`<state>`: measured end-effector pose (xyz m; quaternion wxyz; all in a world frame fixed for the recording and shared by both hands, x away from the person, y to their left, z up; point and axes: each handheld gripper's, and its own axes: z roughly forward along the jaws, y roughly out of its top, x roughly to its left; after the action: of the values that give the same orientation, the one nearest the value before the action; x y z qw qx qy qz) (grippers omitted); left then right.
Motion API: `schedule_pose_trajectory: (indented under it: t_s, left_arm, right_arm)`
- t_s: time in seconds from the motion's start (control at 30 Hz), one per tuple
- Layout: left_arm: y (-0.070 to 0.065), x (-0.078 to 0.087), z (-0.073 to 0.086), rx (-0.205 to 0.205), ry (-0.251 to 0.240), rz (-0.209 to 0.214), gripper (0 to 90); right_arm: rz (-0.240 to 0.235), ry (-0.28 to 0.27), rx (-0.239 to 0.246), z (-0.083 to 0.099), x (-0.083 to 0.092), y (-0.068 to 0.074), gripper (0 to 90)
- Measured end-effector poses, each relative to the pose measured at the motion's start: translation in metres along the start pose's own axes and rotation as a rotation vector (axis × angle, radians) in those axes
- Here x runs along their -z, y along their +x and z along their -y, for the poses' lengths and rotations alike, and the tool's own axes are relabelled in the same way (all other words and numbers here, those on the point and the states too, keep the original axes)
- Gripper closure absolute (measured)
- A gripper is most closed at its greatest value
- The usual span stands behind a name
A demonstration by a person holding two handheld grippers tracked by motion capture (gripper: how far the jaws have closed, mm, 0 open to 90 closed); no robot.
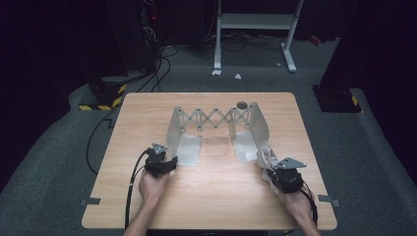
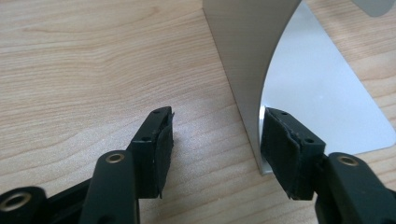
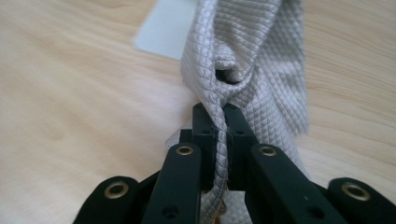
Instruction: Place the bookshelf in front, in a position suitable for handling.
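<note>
Right gripper (image 3: 221, 112) is clamped on a bunched fold of the pale quilted cloth (image 3: 252, 56), cloth lifted off the wooden table (image 1: 216, 196) just beside the right end plate of the metal scissor rack (image 1: 216, 120). Left gripper (image 2: 217, 135) stands apart, jaws straddling the rack's left upright, not pressing it. Risks: the pinch is thin — cloth could slide out under a tug; with the rack unheld, snagged or dragged cloth could shift it.
</note>
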<state>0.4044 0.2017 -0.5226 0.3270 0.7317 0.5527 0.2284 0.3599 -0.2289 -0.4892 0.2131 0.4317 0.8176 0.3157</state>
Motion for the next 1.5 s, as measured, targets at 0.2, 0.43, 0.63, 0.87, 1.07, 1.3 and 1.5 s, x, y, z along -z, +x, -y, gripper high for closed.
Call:
schedule_pose_trajectory:
  t_s: [0.2,0.43,0.63,0.87,1.07,1.3,1.5]
  left_arm:
    - [-0.002,-0.002,0.004,-0.007,-0.038,-0.005,40.2]
    - [-0.003,-0.001,0.005,-0.005,-0.038,-0.006,39.0]
    - [-0.004,-0.001,0.006,-0.005,-0.039,-0.008,38.5]
    - [-0.005,0.0,0.006,-0.009,-0.037,-0.003,38.0]
    - [-0.005,0.0,0.007,-0.008,-0.037,-0.004,38.1]
    - [-0.005,0.0,0.007,-0.008,-0.037,-0.004,38.1]
    - [-0.006,0.0,0.007,-0.007,-0.038,-0.003,38.0]
  right_arm:
    - [-0.068,0.017,0.025,-0.011,-0.009,0.014,86.1]
    - [-0.116,0.039,0.073,-0.039,-0.035,0.032,86.0]
    - [-0.151,0.02,0.074,-0.072,-0.054,0.035,84.6]
    - [-0.025,0.092,0.037,-0.084,-0.077,0.026,57.3]
    - [0.063,-0.013,0.132,-0.083,-0.042,0.04,52.0]
    - [0.062,0.05,0.039,-0.087,-0.07,0.026,44.3]
    - [0.031,0.14,-0.051,-0.085,-0.101,0.019,61.1]
